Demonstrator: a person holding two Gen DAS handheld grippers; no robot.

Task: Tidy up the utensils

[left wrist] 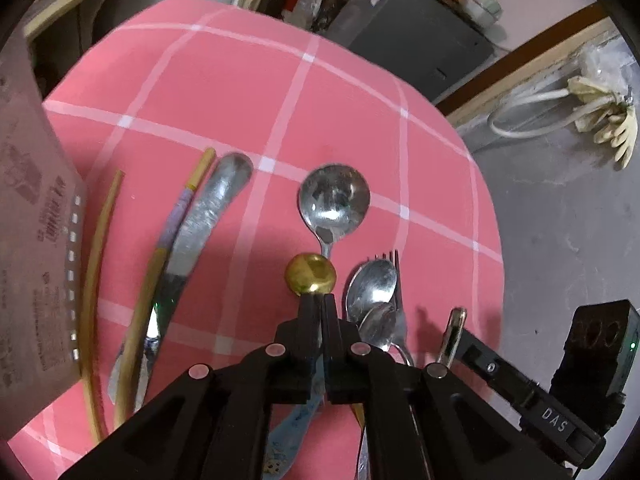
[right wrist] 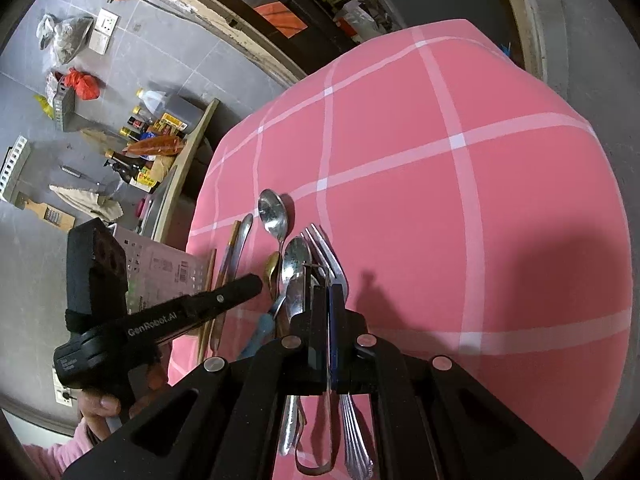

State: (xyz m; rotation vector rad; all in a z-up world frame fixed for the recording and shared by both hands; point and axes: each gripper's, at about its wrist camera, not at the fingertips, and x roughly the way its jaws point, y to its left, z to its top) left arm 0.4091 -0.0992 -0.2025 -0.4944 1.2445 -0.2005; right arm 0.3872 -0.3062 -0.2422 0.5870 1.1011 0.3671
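Observation:
On the pink checked tablecloth (left wrist: 248, 92) lie a large silver spoon (left wrist: 334, 200), a smaller silver spoon (left wrist: 372, 284) on a fork (left wrist: 395, 266), a table knife (left wrist: 208, 216) and chopsticks (left wrist: 176, 232). My left gripper (left wrist: 319, 300) is shut on the neck of a small gold spoon (left wrist: 310, 274), whose bowl sticks out past the tips. In the right wrist view my right gripper (right wrist: 328, 292) is shut on thin metal tongs (right wrist: 329, 400), held just right of the fork (right wrist: 324, 248) and spoons (right wrist: 296, 256). The left gripper (right wrist: 256, 282) reaches in from the left.
A printed cardboard box (left wrist: 36, 240) stands at the table's left edge beside a loose chopstick (left wrist: 96, 272). The rounded table edge (left wrist: 494, 248) drops to grey floor on the right. A hand (right wrist: 100, 404) with a pink sleeve holds the left gripper. Bottles (right wrist: 140, 140) clutter the floor.

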